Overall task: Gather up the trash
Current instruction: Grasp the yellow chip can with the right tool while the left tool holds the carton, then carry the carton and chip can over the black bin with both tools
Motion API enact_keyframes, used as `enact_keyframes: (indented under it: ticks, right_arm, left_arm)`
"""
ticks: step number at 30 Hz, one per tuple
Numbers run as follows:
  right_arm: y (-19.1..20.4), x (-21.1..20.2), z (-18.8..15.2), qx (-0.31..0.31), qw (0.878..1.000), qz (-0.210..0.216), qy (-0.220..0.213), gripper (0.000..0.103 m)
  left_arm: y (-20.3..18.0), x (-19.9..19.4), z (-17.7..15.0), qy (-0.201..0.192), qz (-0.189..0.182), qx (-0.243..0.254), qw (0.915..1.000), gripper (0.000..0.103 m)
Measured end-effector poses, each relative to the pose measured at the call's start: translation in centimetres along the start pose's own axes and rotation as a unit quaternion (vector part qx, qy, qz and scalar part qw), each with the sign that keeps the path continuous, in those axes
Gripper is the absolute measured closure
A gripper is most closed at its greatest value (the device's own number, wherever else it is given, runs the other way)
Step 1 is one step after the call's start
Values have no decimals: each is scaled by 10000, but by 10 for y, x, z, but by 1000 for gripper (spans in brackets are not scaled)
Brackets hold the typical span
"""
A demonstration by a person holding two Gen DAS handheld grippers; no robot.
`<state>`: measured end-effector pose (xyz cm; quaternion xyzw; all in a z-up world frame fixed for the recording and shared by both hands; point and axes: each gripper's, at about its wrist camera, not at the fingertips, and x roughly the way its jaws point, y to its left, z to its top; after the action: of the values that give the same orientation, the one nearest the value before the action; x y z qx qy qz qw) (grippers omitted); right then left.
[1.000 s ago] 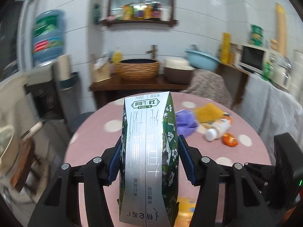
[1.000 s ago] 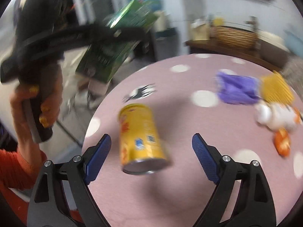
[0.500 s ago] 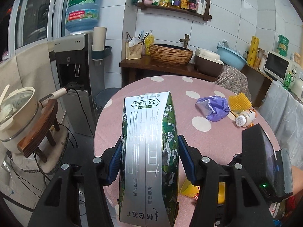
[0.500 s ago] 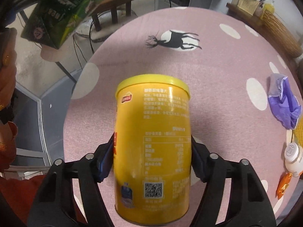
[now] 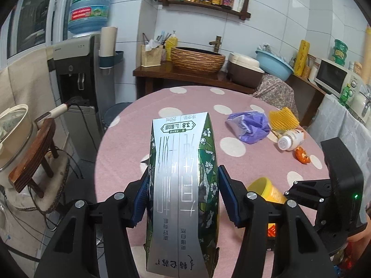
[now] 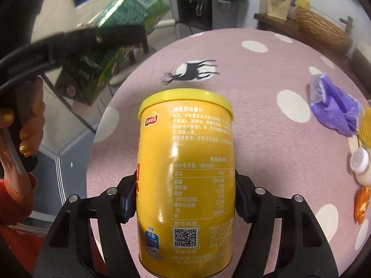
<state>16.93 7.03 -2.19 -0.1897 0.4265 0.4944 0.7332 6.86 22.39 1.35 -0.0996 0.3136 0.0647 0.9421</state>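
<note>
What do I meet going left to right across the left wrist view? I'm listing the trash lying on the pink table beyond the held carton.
purple plastic bag → yellow foam net → white bottle → orange wrapper. The yellow can is left out: the tools overlap it.

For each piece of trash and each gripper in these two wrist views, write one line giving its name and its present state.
left gripper: shut on the milk carton.
milk carton: held, its sides bulging.
right gripper: shut on the yellow can.
yellow can: lid on, held between the pads.
purple bag: crumpled, lying on the table.
white bottle: capped, lying on its side.
orange wrapper: crumpled on the table.
yellow foam net: lying beside the purple bag.
</note>
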Motion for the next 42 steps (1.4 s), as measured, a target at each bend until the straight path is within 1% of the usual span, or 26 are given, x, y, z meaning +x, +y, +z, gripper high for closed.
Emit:
enact_keyframes:
  ticks: [3, 6, 10, 12, 14, 16, 18, 20, 22, 27, 30, 31, 35, 36, 37, 38, 39, 42]
  right_arm:
    - [-13, -21, -14, 200, 9991, -156, -350, 37]
    - [-23, -42, -29, 333, 9954, -537, -717, 37]
    - [-39, -75, -57, 480, 9858, -1071, -1199, 37]
    - [-52, -91, -69, 643, 9801, -1243, -1410, 37]
    - [-67, -107, -86, 899, 9710, -1454, -1672, 37]
    - [-80, -123, -104, 1063, 9614, -1792, -1796, 37]
    - [-90, -136, -120, 1260, 9524, -2017, -1910, 37]
    - [-104, -150, -139, 1536, 9416, -2213, -2018, 37]
    - [-117, -166, -160, 1775, 9268, -2554, -2104, 37]
    - [-147, -191, -203, 2318, 8969, -3067, -2187, 37]
    - [-166, -201, -231, 2639, 8781, -3369, -2139, 37]
    - [-175, -205, -241, 2774, 8716, -3443, -2119, 37]
    - [-205, -212, -272, 3119, 8515, -3724, -1974, 37]
    - [-215, -212, -279, 3224, 8465, -3774, -1922, 37]
    - [-223, -213, -288, 3321, 8426, -3795, -1889, 37]
    - [-236, -212, -297, 3460, 8375, -3809, -1837, 37]
    - [-251, -210, -306, 3609, 8328, -3808, -1763, 37]
    - [-290, -197, -327, 4044, 8208, -3697, -1618, 37]
  left_arm:
    - [-20, 5, 3, 24, -247, 158, 9996, 48]
    - [-46, 11, 5, 38, -471, 366, 9982, 48]
    - [-85, 23, 8, 97, -882, 601, 9942, 48]
    - [-106, 30, 10, 138, -1111, 703, 9912, 48]
    - [-124, 37, 12, 179, -1293, 800, 9882, 48]
    - [-149, 46, 13, 233, -1488, 970, 9838, 48]
    - [-171, 53, 12, 277, -1655, 1127, 9794, 48]
    - [-199, 60, 12, 334, -1850, 1331, 9731, 48]
    - [-224, 66, 12, 372, -2024, 1507, 9669, 48]
    - [-295, 84, 9, 494, -2445, 1971, 9481, 48]
    - [-329, 94, 5, 616, -2647, 2154, 9379, 48]
    - [-343, 98, 3, 672, -2739, 2224, 9333, 48]
    - [-395, 115, -2, 875, -3002, 2429, 9183, 48]
    - [-411, 121, -2, 956, -3068, 2473, 9141, 48]
    - [-422, 126, -3, 1019, -3110, 2485, 9117, 49]
    - [-433, 131, -3, 1097, -3162, 2493, 9087, 52]
    - [-447, 137, -3, 1185, -3221, 2504, 9053, 52]
    - [-473, 146, -1, 1195, -3247, 2529, 9035, 52]
